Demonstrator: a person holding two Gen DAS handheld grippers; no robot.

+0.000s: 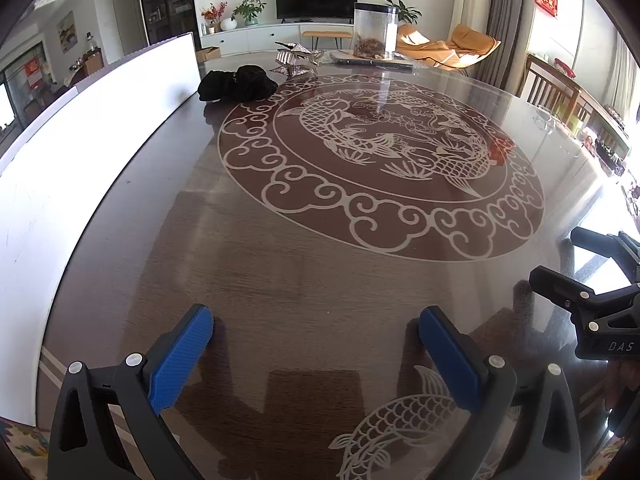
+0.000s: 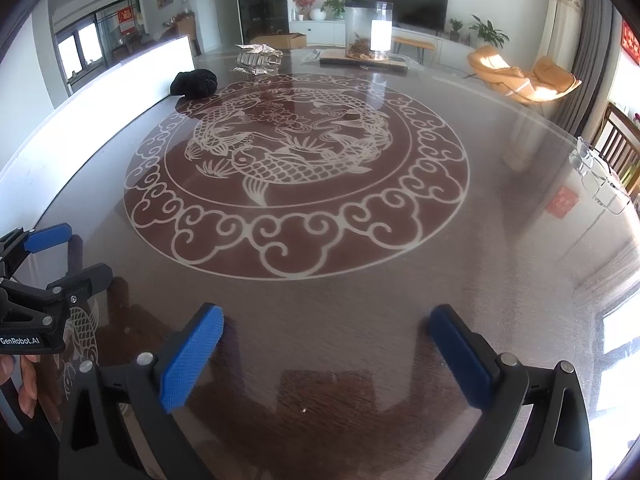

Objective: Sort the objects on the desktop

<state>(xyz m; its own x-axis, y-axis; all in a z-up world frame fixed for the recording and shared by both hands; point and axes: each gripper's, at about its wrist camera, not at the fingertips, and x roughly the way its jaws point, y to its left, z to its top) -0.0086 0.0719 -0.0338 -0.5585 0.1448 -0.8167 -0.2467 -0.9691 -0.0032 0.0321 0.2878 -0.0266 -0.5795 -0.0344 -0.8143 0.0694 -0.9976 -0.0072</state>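
A: So, what are my 2 grippers doing?

B: I'm holding the left gripper [image 1: 316,330] and the right gripper [image 2: 326,330] side by side over the table [image 1: 304,280], both spread wide, gripping nothing.

A: And the objects?

B: They're sitting far ahead: a black bundle [image 1: 238,83] ahead-left, a silver figurine [image 1: 296,62] just beyond it, a clear jar [image 1: 375,31] ahead.

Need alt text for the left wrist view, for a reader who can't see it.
The left gripper hangs open and empty over a dark glossy table with a koi medallion. At the far edge lie a black cloth bundle, a silver ornament and a clear canister; the right gripper shows at the right.
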